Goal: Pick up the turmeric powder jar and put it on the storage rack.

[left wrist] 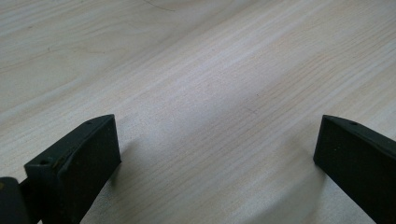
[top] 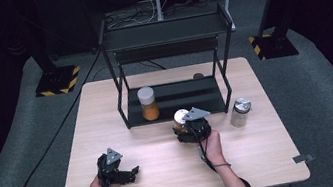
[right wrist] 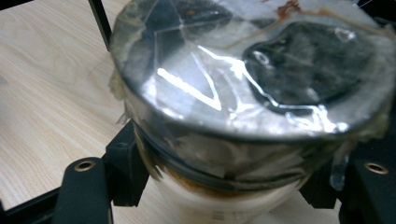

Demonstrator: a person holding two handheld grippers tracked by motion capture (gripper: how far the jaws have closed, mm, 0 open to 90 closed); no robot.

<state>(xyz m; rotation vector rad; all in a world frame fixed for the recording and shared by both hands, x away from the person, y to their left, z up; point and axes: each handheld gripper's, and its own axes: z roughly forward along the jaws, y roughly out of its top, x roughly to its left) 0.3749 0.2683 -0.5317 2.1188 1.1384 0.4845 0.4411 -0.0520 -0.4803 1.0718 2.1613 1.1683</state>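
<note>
A jar of orange filling [top: 180, 118] with a pale, shiny lid [right wrist: 252, 70] sits in my right gripper [top: 187, 126], just in front of the black rack [top: 165, 35]. In the right gripper view the jaws press on both sides of the jar [right wrist: 219, 205] below its lid, so the right gripper [right wrist: 224, 179] is shut on it. A second orange jar with a white lid [top: 148, 104] stands on the rack's lower shelf at the left. My left gripper [top: 133, 172] hovers low over the table near the front left. Its jaws stand wide apart over bare wood, so the left gripper [left wrist: 217, 140] is open.
A clear jar with a silver lid [top: 240, 112] stands on the table right of the rack. The wooden table [top: 167, 174] has bare room across its front. Cables run over the dark floor behind and to the left.
</note>
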